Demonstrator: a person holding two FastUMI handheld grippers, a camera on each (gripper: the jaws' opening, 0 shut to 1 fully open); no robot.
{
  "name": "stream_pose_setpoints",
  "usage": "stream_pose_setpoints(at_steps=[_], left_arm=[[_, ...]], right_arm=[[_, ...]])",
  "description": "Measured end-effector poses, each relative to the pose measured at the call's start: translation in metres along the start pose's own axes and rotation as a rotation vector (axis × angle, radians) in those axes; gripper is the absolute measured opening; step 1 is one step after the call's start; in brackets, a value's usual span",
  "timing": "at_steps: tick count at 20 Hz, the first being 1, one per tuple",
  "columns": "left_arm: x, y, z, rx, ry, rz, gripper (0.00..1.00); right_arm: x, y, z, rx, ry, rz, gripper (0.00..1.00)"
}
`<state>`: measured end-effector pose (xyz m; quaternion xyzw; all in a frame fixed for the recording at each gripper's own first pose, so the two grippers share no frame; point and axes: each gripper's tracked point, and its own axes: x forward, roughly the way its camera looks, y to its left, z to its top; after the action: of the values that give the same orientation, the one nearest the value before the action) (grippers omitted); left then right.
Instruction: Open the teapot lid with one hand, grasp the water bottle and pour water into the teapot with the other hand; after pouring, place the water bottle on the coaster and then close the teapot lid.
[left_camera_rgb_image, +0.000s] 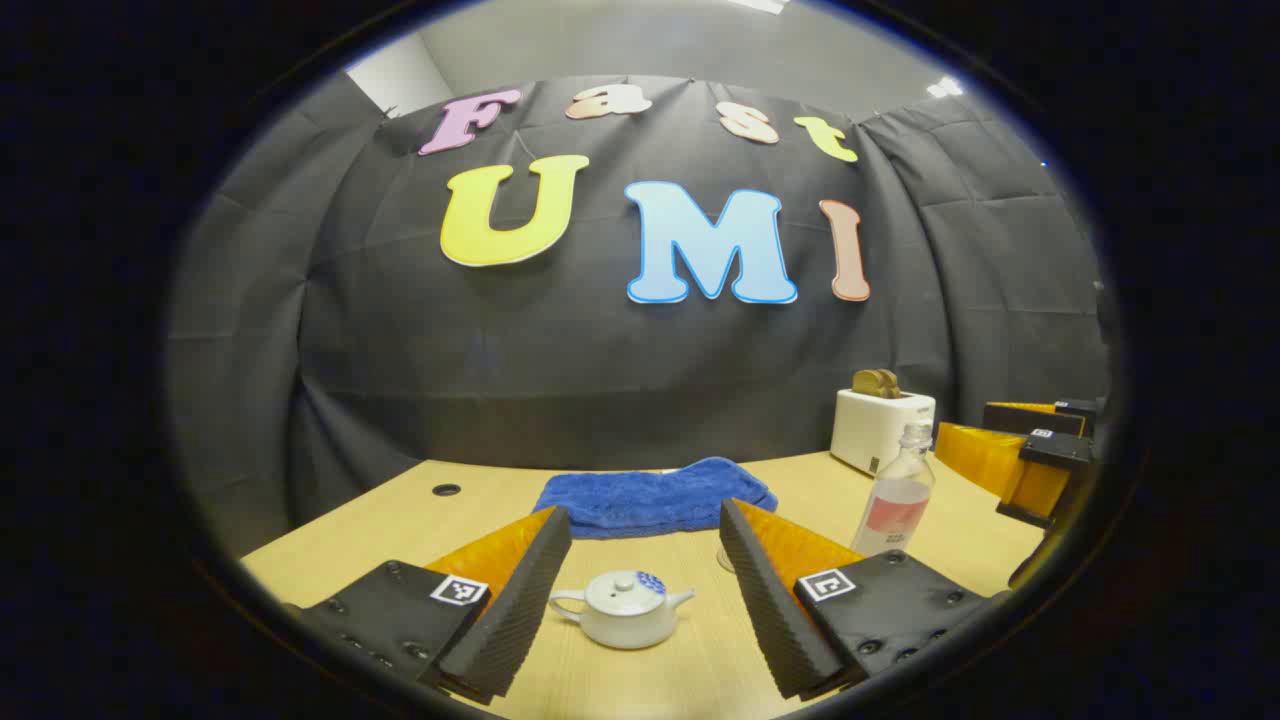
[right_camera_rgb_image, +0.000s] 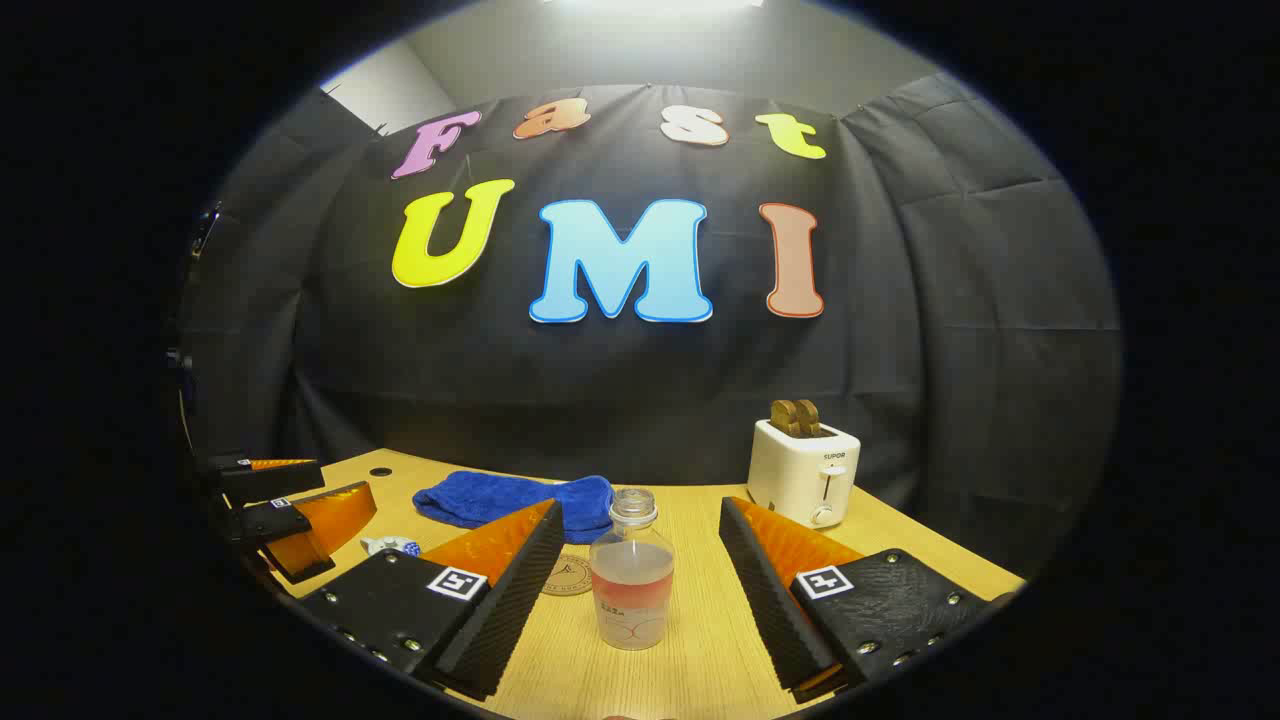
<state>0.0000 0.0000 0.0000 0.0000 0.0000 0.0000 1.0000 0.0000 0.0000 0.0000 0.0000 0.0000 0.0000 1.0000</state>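
Observation:
A white teapot (left_camera_rgb_image: 622, 608) with its blue-patterned lid on stands on the wooden table (left_camera_rgb_image: 400, 530), low between the spread fingers of my left gripper (left_camera_rgb_image: 643, 515), which is open and holds nothing. To its right stands a clear water bottle (left_camera_rgb_image: 895, 495) with pinkish liquid. The bottle (right_camera_rgb_image: 630, 580) stands upright between the fingers of my open right gripper (right_camera_rgb_image: 642, 508), neither finger touching it. A round coaster (right_camera_rgb_image: 568, 577) lies just left of the bottle, partly behind a finger. The teapot (right_camera_rgb_image: 392, 546) peeks out at the left, beneath the left gripper (right_camera_rgb_image: 345, 478). The right gripper (left_camera_rgb_image: 965, 420) shows at the far right.
A folded blue towel (left_camera_rgb_image: 655, 495) lies behind the teapot toward the back wall. A white toaster (right_camera_rgb_image: 805, 470) with bread in its slots stands at the back right. A cable hole (left_camera_rgb_image: 445, 490) is at the table's back left.

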Motion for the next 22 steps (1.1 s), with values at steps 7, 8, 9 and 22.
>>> stream_pose_setpoints(at_steps=[7,8,9,22], left_arm=[[0.013,0.006,-0.016,-0.009,0.036,0.009,0.99],[0.016,0.006,-0.019,-0.011,0.045,0.008,0.99],[0.018,0.006,-0.022,-0.014,0.052,0.007,0.99],[0.058,0.017,-0.069,-0.019,0.134,0.026,0.96]], right_arm=[[0.001,0.001,-0.006,-0.008,0.012,0.001,0.97],[0.001,0.001,-0.007,-0.008,0.015,0.001,0.97],[0.001,0.0,-0.009,-0.006,0.018,0.0,0.97],[0.012,-0.011,-0.032,0.019,0.079,-0.014,0.97]])
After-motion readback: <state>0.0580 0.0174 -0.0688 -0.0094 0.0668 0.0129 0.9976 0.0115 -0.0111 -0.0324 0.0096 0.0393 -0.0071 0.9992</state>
